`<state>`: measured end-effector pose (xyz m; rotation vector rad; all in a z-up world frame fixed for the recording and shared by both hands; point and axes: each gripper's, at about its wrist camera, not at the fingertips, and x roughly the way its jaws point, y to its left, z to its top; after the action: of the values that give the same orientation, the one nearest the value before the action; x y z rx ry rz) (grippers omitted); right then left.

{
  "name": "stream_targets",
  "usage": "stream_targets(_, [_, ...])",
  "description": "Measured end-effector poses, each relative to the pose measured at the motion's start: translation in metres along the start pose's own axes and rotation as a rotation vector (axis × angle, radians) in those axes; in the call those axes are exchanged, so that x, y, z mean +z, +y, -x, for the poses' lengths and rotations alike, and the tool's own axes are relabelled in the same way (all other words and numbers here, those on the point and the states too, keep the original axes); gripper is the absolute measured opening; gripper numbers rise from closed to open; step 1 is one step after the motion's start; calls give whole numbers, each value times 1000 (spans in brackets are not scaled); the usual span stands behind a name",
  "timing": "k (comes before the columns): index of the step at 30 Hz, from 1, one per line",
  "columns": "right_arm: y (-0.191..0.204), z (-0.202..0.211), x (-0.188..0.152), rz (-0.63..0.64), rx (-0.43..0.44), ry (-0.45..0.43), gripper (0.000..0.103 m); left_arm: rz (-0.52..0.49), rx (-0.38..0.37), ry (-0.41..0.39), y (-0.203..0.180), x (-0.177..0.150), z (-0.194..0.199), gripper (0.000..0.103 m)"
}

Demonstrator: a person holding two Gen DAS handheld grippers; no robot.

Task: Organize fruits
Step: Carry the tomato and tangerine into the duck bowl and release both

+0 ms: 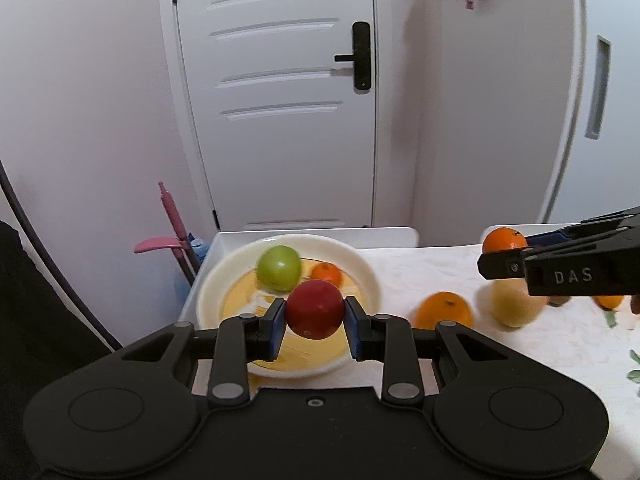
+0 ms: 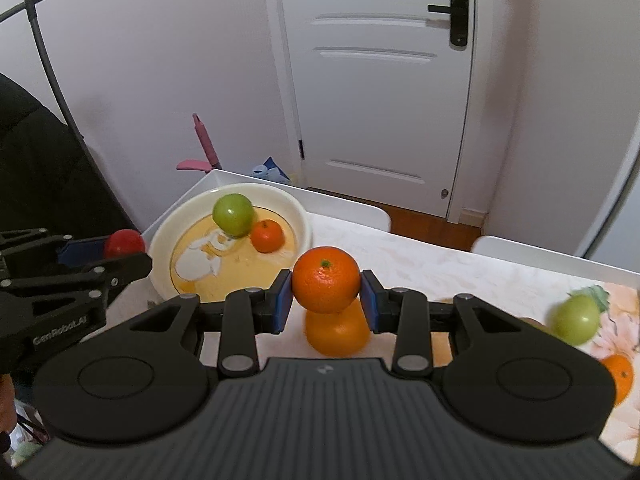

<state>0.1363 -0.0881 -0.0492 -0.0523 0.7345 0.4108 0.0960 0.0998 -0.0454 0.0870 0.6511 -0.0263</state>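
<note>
My left gripper point(image 1: 315, 322) is shut on a red apple point(image 1: 315, 309) and holds it above the near rim of a cream plate point(image 1: 362, 268). The plate holds a green apple point(image 1: 279, 268) and a small orange point(image 1: 327, 273). My right gripper point(image 2: 326, 300) is shut on an orange point(image 2: 326, 279), held above the table to the right of the plate point(image 2: 298, 210). In the right wrist view the green apple point(image 2: 233, 215) and small orange point(image 2: 267, 235) lie in the plate, and the left gripper holds the red apple point(image 2: 125, 243) at the left.
On the flowered tablecloth point(image 1: 420, 272) lie another orange point(image 1: 442, 311) and a yellow fruit point(image 1: 514, 306). In the right wrist view an orange point(image 2: 337, 332) lies under the held one, and a green apple point(image 2: 575, 318) and an orange point(image 2: 620, 374) lie at right. A white door point(image 1: 280, 100) stands behind.
</note>
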Motion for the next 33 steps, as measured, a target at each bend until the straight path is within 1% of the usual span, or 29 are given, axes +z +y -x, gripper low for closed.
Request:
stream_targets(7, [25, -37, 13, -15, -15, 32, 51, -14, -7, 30, 38, 8, -34, 34])
stream_targets(13, [37, -66, 17, -42, -40, 61, 51, -46, -28, 62, 63, 12, -74, 34])
stream_targets(21, [42, -93, 18, -83, -80, 97, 51, -101, -55, 115, 76, 13, -127, 34])
stream_targets(25, [42, -101, 18, -96, -92, 108, 51, -141, -59, 131, 76, 10, -143, 34])
stream_targets(29, [42, -105, 18, -105, -99, 111, 51, -153, -65, 149, 76, 8, -153, 35])
stream_targets(31, [42, -105, 20, -107, -104, 108, 51, -160, -68, 154, 76, 8, -156, 36])
stream_targets(33, [42, -104, 21, -110, -108, 104, 51, -172, -65, 142, 75, 7, -155, 54])
